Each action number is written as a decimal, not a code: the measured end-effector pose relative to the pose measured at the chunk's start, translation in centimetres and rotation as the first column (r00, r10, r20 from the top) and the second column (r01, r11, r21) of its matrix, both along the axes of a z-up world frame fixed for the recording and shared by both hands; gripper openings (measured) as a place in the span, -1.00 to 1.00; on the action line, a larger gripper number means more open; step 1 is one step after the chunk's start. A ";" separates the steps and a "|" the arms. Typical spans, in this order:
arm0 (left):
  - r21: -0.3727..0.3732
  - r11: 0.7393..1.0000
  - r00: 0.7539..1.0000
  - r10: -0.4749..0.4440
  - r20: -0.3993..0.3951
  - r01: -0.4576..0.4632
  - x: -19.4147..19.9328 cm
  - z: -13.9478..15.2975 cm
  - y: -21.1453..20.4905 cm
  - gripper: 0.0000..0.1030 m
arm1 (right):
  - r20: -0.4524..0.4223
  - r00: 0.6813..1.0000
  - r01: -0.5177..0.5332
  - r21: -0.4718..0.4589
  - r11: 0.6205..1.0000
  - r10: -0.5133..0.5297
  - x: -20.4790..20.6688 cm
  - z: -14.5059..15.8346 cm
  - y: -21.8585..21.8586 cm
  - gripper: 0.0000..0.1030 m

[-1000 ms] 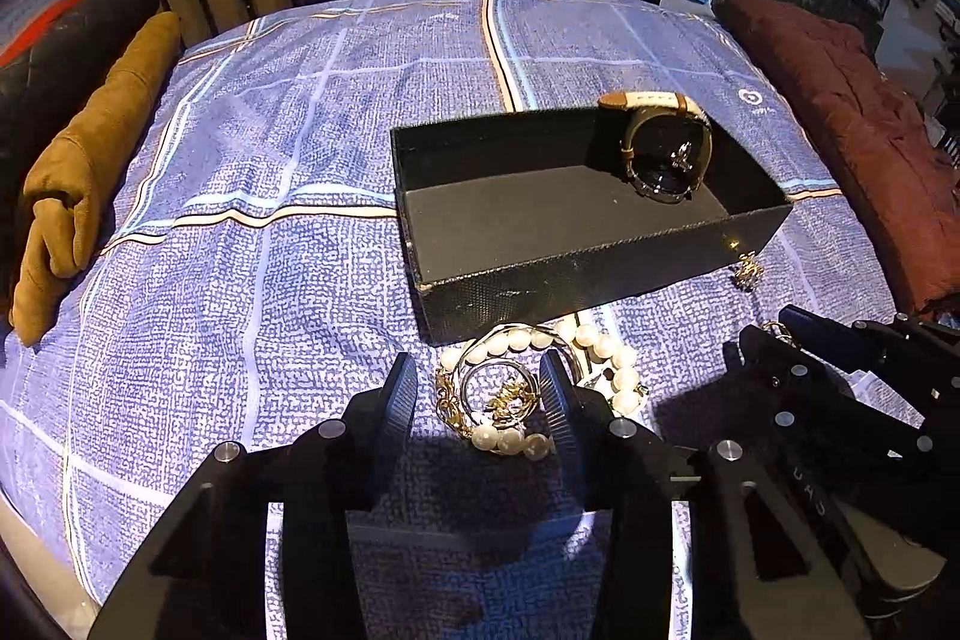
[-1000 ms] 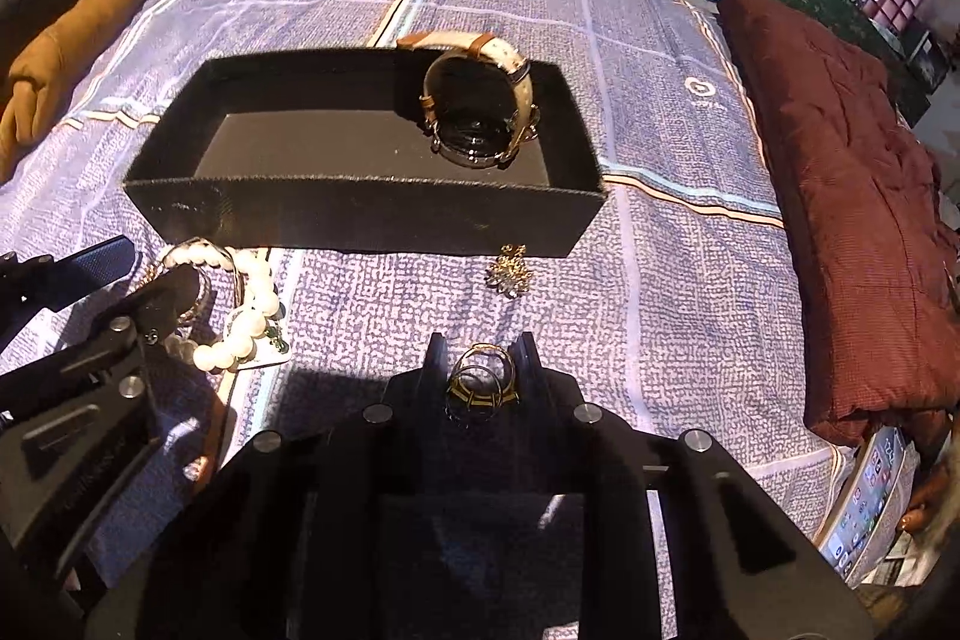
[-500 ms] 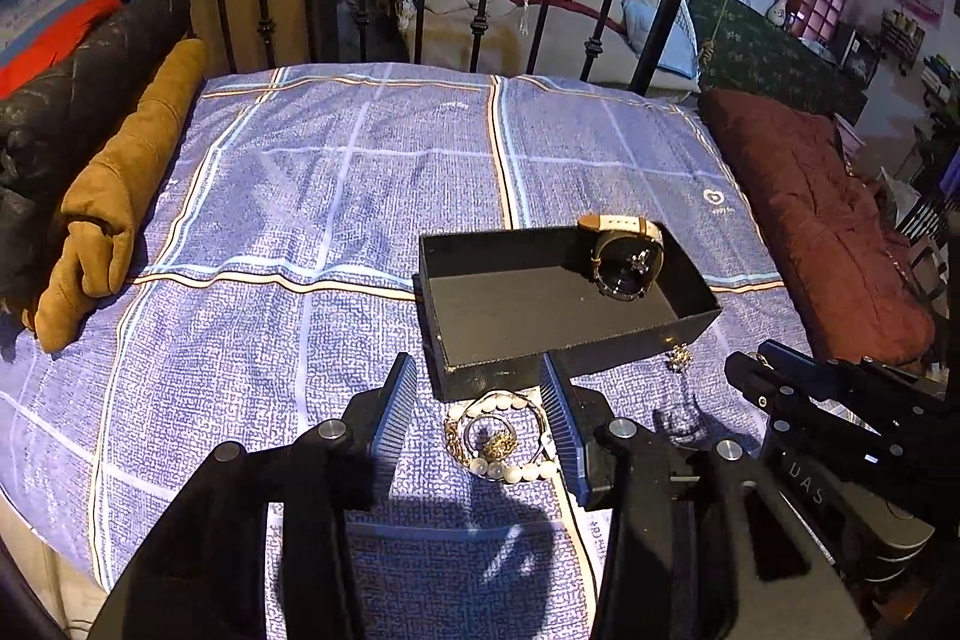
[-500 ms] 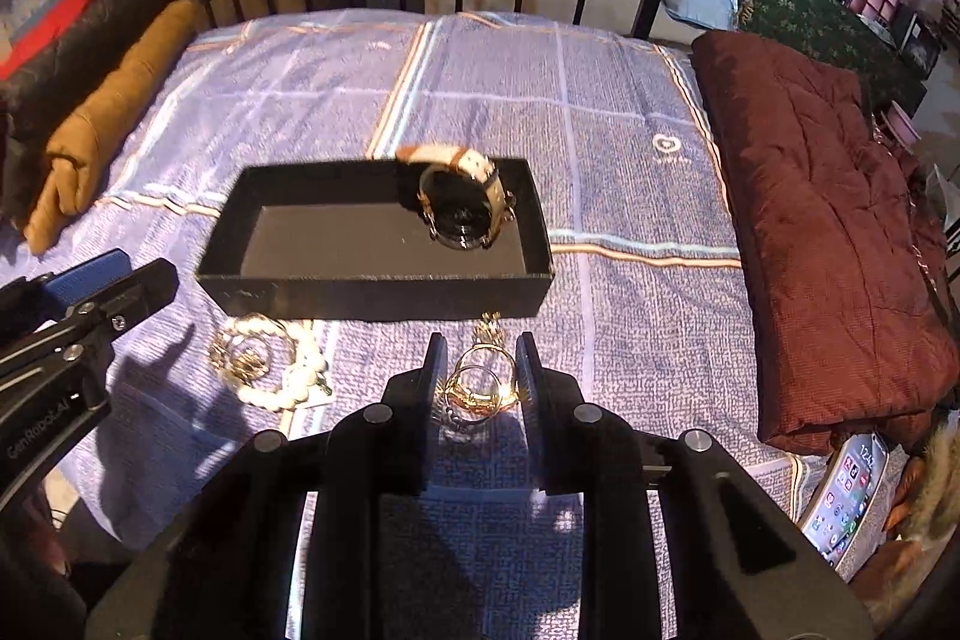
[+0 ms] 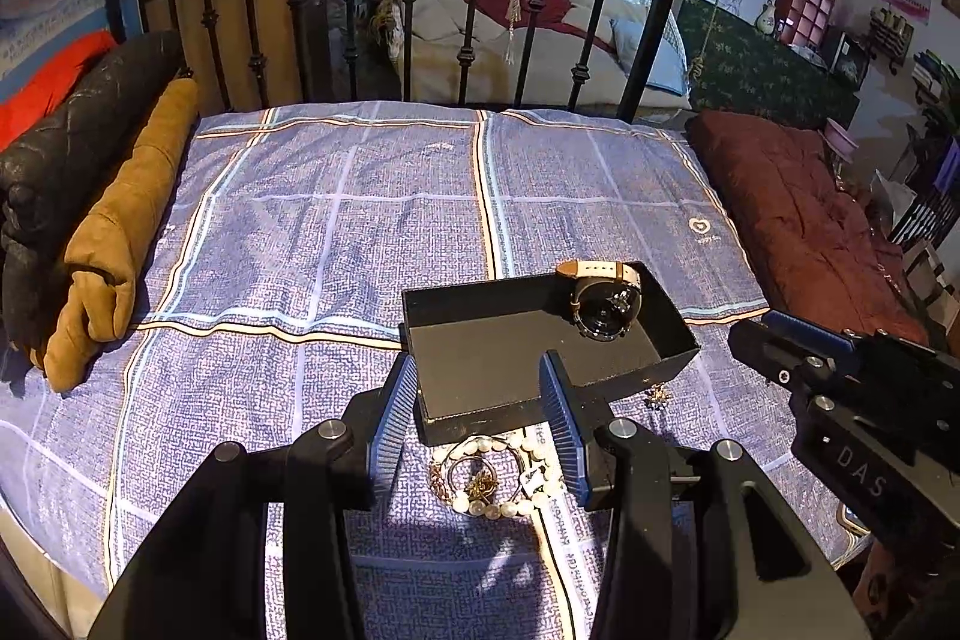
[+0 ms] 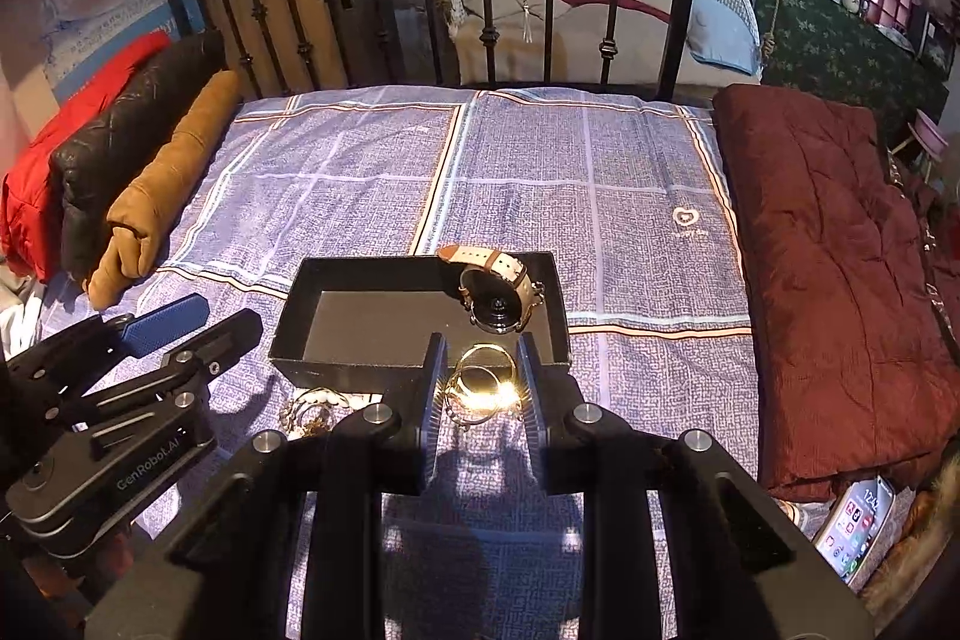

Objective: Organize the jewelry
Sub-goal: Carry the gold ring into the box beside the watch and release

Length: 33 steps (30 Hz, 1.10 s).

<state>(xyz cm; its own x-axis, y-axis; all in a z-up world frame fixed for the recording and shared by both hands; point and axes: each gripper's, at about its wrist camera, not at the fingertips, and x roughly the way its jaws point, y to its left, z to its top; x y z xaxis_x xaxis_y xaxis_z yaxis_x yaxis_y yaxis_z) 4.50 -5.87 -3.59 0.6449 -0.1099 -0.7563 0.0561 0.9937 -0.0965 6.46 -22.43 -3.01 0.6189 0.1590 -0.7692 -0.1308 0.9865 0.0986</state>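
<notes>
A: On the checked cloth bed (image 5: pixel 336 220) stood the black rectangular box (image 6: pixel 360 322), a watch (image 6: pixel 498 292) already inside.

B: The right gripper (image 6: pixel 482 388) pinched thin gold bangles (image 6: pixel 480 382); smooth metal might slip. The left gripper (image 5: pixel 480 430) hung half-wide, empty, above the pearl bracelet (image 5: pixel 492 478).

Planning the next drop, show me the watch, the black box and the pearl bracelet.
watch (image 6: pixel 498 307): right wrist view, dark dial.
black box (image 5: pixel 480 415): left wrist view, near wall.
pearl bracelet (image 5: pixel 489 508): left wrist view, near beads.

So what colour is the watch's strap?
Cream watch strap with tan-brown ends, clearest in the right wrist view.
</notes>
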 end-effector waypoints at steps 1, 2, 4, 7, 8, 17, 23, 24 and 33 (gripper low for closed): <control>0.002 1.000 1.000 0.001 0.000 -0.001 0.2 0.0 0.0 -0.19 | -0.003 1.000 -0.003 -0.005 1.000 0.003 0.3 -0.2 0.2 -0.53; 0.005 1.000 1.000 0.003 0.000 -0.003 0.4 0.0 0.0 -0.19 | -0.005 1.000 -0.004 -0.009 1.000 0.004 0.7 -0.3 0.4 -0.53; 0.010 1.000 1.000 0.003 -0.002 -0.003 0.9 -0.2 -0.1 -0.19 | -0.015 1.000 -0.009 -0.015 1.000 0.008 1.5 -0.8 0.6 -0.53; 0.023 1.000 1.000 0.006 -0.004 -0.006 1.8 -0.3 -0.3 -0.19 | -0.028 0.999 -0.019 -0.028 0.999 0.018 2.6 -1.3 1.1 -0.53; 0.027 1.000 1.000 0.008 -0.004 -0.008 2.1 -0.3 -0.4 -0.19 | -0.030 0.999 -0.023 -0.033 0.999 0.022 2.9 -1.5 1.3 -0.53; 0.053 0.998 0.999 0.041 -0.021 -0.040 4.4 -1.1 -0.4 -0.19 | -0.052 0.999 -0.005 -0.044 0.999 0.003 5.4 -2.6 1.7 -0.53; 0.070 0.996 0.998 0.054 -0.036 -0.052 5.2 -2.0 -0.5 -0.19 | -0.067 0.998 0.006 -0.057 0.998 -0.010 6.2 -3.4 2.1 -0.52; 0.073 0.996 0.998 0.055 -0.038 -0.052 5.3 -2.1 -0.5 -0.19 | -0.068 0.998 0.006 -0.058 0.998 -0.010 6.3 -3.5 2.1 -0.52; 0.087 0.994 0.996 0.066 -0.055 -0.061 6.0 -2.9 -0.6 -0.19 | -0.070 0.997 0.011 -0.087 0.996 -0.017 6.9 -4.1 2.6 -0.52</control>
